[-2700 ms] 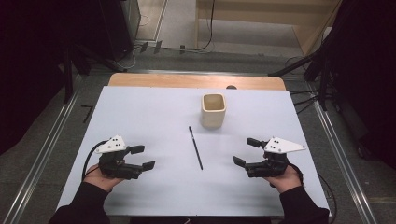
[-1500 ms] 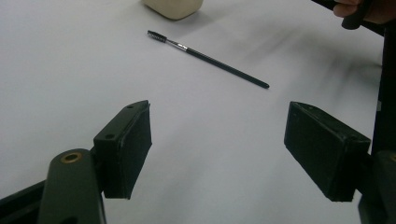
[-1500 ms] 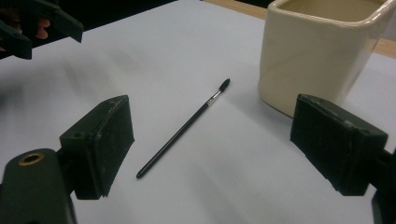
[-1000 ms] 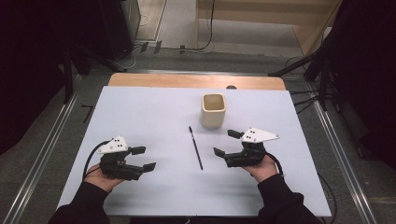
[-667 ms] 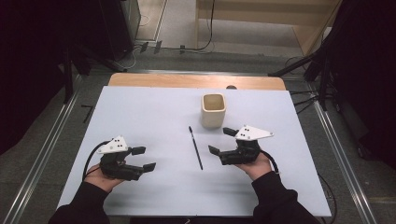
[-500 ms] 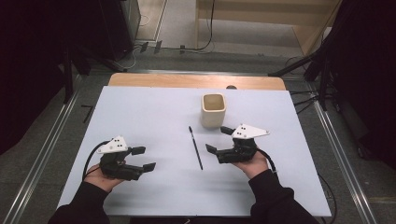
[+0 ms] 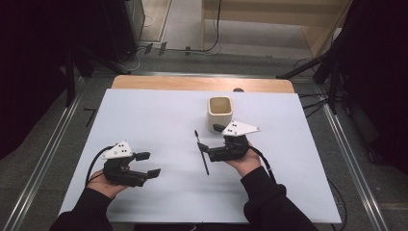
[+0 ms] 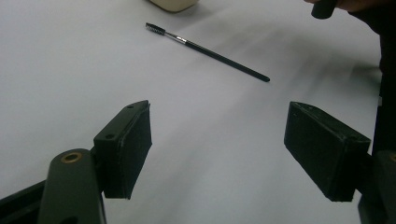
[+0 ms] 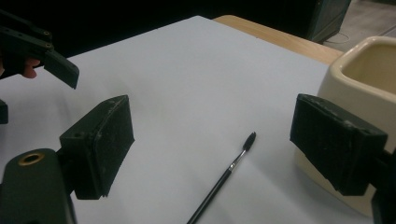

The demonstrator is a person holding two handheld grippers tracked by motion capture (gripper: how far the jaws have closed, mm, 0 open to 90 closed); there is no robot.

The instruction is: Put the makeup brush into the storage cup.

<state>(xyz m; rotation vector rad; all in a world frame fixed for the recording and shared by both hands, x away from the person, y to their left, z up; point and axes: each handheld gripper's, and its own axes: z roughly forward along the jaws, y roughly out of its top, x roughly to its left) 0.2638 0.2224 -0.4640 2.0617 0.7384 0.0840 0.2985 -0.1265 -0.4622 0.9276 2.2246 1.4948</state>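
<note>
A thin black brush (image 7: 202, 151) lies flat at the middle of the white table, bristle end toward the far side. It shows too as the brush (image 8: 208, 45) and the brush (image 9: 223, 178). A cream square cup (image 7: 220, 112) stands upright just beyond it; the cup (image 9: 359, 93) is at the right edge of the right gripper view. My right gripper (image 7: 210, 137) is open just right of the brush, with nothing between its fingers. My left gripper (image 7: 148, 164) rests open near the front left, holding nothing.
The white table top (image 7: 144, 120) has a wooden strip (image 7: 202, 83) along its far edge. Metal rails (image 7: 43, 159) run down both sides. Cables trail from both grippers toward the front edge.
My right gripper has moved left and slightly away from me, from the right side of the table to beside the brush. The left gripper, the brush and the cup have stayed put.
</note>
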